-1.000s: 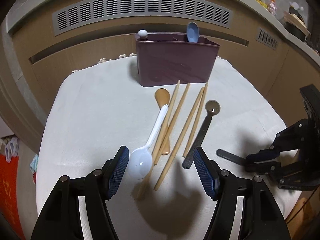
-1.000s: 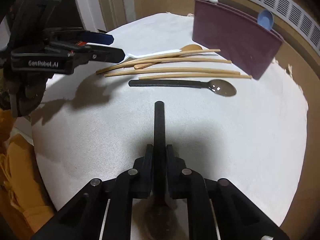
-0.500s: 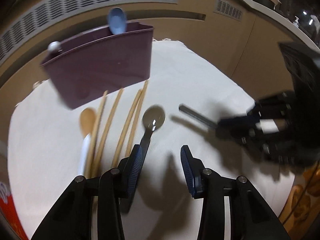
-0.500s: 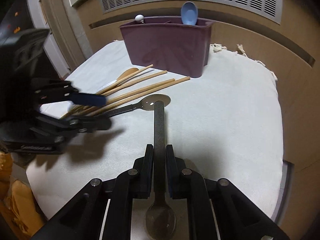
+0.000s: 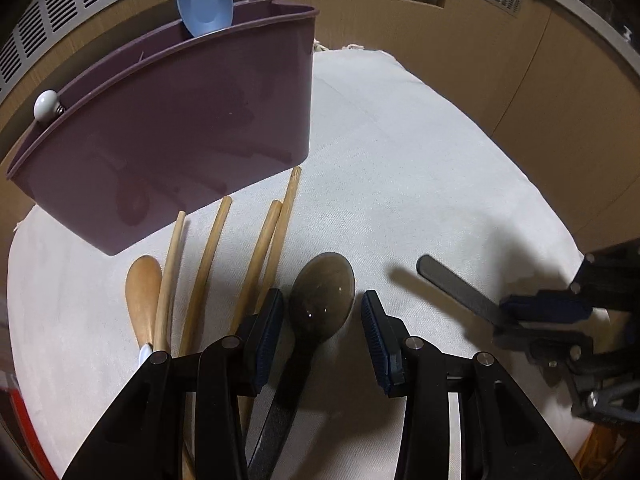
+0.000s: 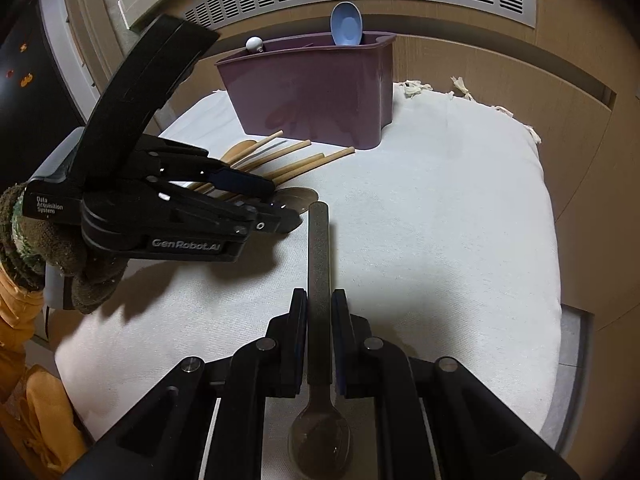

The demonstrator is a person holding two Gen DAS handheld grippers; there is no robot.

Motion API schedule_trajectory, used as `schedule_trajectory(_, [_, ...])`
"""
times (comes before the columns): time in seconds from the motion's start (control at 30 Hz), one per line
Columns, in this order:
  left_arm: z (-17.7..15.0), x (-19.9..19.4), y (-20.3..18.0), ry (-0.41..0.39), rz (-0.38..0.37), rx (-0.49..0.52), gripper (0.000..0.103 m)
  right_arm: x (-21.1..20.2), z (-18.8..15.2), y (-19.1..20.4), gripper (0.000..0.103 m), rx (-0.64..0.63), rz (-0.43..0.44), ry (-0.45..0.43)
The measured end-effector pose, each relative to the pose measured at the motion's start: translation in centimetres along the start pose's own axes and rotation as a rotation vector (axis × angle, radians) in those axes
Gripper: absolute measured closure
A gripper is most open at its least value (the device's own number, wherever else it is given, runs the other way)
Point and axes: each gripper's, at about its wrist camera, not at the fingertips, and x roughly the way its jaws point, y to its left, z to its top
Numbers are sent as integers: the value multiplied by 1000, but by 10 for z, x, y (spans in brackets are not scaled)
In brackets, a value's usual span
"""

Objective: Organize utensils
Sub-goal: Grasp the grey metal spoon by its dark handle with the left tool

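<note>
I'm holding one dark spoon [image 6: 319,300] by its handle in the right tongs [image 6: 319,312], jaws clamped, ready for the bin [image 5: 168,136]. My left tongs [image 5: 322,320] are straddling the second spoon [image 5: 320,300] on the cloth [image 5: 420,160], part open, gripping nothing. Only the right view is showing the held spoon's bowl.

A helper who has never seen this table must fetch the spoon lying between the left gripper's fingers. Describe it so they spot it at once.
Start at the purple utensil holder on the white cloth. In front of it lie wooden chopsticks and a wooden spoon. Just right of them is the dark translucent spoon with a flat black handle, the only dark utensil lying on the cloth.
</note>
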Motion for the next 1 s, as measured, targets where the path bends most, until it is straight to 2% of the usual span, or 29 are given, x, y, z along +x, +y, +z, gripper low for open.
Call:
schedule_trajectory(0.13, [0, 1, -4, 5, 22, -1, 62, 2, 0, 1, 91, 6, 5, 4])
schedule_trajectory(0.23, [-2, 0, -6, -14, 32, -7, 67, 1, 1, 2, 91, 7, 5, 4])
schedule_trajectory(0.43, [-25, -16, 1, -67, 21, -107, 68, -1, 1, 6, 91, 5, -3, 7])
schedule_trajectory(0.7, [-71, -76, 23, -230, 46, -240, 68, -6, 5, 15, 92, 30, 28, 4])
schedule_trajectory(0.87, [-74, -135, 32, -402, 18, -286, 70, -36, 23, 29, 92, 34, 43, -90])
schedule_trajectory(1.0, [-64, -193, 37, -553, -7, -287, 73, -72, 47, 47, 92, 9, 36, -204])
